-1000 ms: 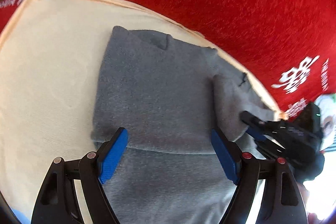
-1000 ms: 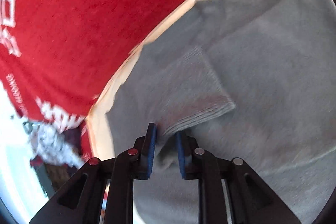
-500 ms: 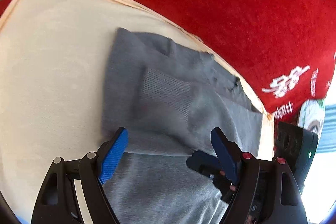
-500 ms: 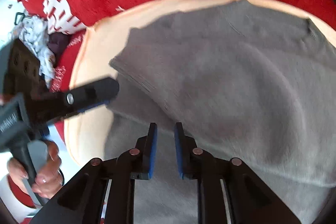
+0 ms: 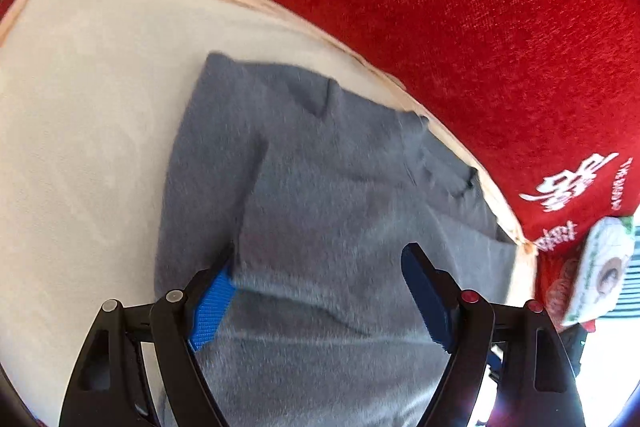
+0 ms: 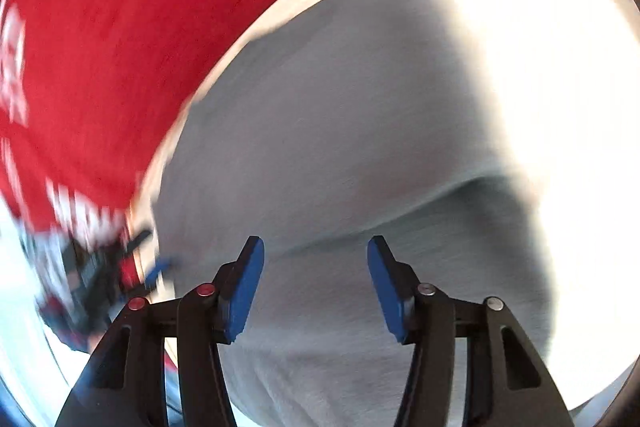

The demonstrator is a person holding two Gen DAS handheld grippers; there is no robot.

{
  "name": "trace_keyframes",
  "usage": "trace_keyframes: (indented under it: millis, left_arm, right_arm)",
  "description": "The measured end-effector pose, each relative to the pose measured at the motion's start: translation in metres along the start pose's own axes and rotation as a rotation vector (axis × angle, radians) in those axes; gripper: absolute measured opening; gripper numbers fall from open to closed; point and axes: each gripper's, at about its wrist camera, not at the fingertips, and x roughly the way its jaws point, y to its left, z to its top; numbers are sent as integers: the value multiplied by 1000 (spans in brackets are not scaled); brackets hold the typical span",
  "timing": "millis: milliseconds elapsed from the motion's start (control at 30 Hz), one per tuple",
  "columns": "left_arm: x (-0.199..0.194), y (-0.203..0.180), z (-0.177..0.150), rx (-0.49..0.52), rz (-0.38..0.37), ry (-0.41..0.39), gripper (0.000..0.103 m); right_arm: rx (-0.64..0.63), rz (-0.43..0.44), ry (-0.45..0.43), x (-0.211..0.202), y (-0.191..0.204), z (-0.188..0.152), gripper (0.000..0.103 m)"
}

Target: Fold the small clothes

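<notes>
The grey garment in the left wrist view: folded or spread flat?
Partly folded: the grey garment has one layer lying over another, its edge showing at left.

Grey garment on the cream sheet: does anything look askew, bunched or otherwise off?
Nothing stands out. The grey garment lies partly folded on the cream sheet, with its far edge close to the sheet's border by the red cloth. The right wrist view is blurred.

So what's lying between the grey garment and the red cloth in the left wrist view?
A strip of cream cloth; the grey garment rests on it, short of the red cloth.
</notes>
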Motion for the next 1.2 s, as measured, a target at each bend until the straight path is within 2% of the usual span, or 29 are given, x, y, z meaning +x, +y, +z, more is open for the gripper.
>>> trace_keyframes:
  millis: [33,67,100,133,167,200,233,367,500,600,667,767,833,900,1000,1067,1200]
  left_arm:
    - [2,-3,0,17,21,-3,53]
    - [6,-6,0,29,32,8,26]
    - [12,-8,-1,39,44,36,8]
    - [13,-7,-3,40,46,44,8]
    - [13,-8,-5,42,49,41,8]
    - [10,-9,-7,50,52,28,8]
    - [6,-12,-10,60,52,12,8]
    - [-3,-22,-19,99,23,-7,8]
    - [10,-22,-30,104,70,0,8]
    - [6,-16,-35,99,74,-16,8]
    - [0,-14,-37,124,105,-27,9]
    - [-12,-11,-39,172,217,-40,9]
    - [-20,-7,-39,193,282,-41,9]
    - [-27,-2,-38,202,349,-41,9]
    - [-33,-2,-40,201,373,-28,9]
    - [-33,-6,-41,218,385,-14,9]
    - [-28,-27,-46,262,346,0,9]
  right_arm:
    - [65,19,-23,-4,-13,7,59]
    - [109,36,-37,-6,-23,12,59]
    - [156,55,-53,-7,-31,17,59]
    - [197,62,-67,-7,-38,22,58]
    - [224,64,-70,-7,-43,25,46]
    - [240,56,-69,-7,-47,29,15]
    - [231,41,-75,-9,-48,32,7]
    - [109,47,-117,-24,-46,45,7]
    - [83,65,-48,-8,-69,55,7]
    - [77,96,-46,-6,-73,55,7]
    - [49,90,-35,-9,-72,53,9]
    - [14,74,-14,-14,-70,51,10]
    - [0,55,3,-15,-65,50,15]
    - [-40,25,24,-19,-59,46,26]
    - [-116,-22,27,-35,-52,37,40]
    - [-143,-38,18,-46,-52,34,41]
    - [-128,-73,-28,-63,-60,47,42]
